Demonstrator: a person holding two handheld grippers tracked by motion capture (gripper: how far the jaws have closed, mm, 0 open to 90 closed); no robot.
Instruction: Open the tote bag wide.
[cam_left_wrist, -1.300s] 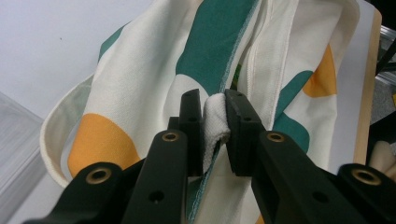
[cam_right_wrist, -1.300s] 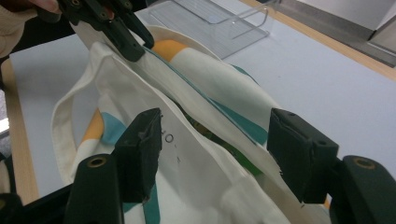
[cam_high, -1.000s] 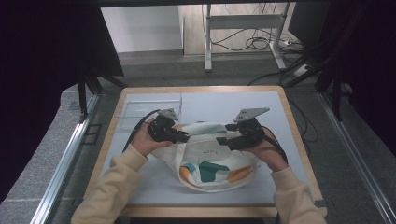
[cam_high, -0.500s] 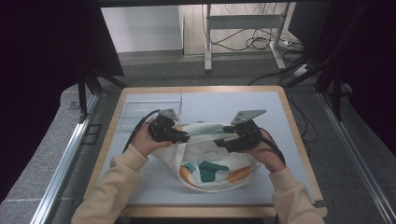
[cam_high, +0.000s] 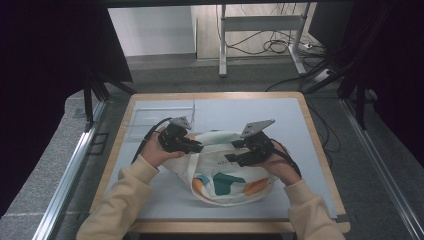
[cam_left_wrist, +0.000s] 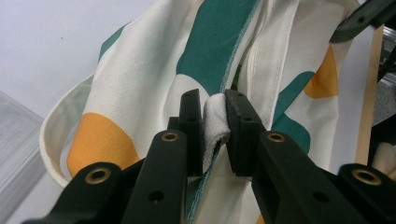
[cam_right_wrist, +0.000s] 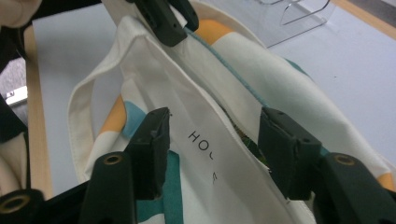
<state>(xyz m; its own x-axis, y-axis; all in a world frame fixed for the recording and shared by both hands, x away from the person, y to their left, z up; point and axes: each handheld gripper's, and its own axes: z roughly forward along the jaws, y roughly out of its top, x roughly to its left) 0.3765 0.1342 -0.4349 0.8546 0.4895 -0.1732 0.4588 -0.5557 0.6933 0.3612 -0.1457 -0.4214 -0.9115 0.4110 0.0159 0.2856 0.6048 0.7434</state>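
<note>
bag: I see a cream tote bag (cam_high: 225, 172) with teal and orange patches lying near the middle of the worktop (cam_high: 310, 130), closer to the near edge; 1 strap loops out toward the near edge.
left gripper: my left gripper (cam_left_wrist: 215, 123) is clamped on a bunched fold of the bag's cream rim, both pads pressing the cloth. In the high view it (cam_high: 197, 148) sits at the bag's left top edge, pointing right.
right gripper: my right gripper (cam_right_wrist: 212, 140) has its jaws spread, 1 on each side of the bag's printed cream panel. They have just been closing, but the pads are not squeezing the cloth yet; panel lies between them with gaps on both sides. In the high view it (cam_high: 231, 151) is at the bag's right top edge, pointing left, facing the left one.
bag mouth: held partly open between the 2 grippers; something green shows inside, too hidden to identify.
stand: 1 clear plastic stand (cam_right_wrist: 299, 11) sits near the far left corner of the worktop, well apart from the bag.
</note>
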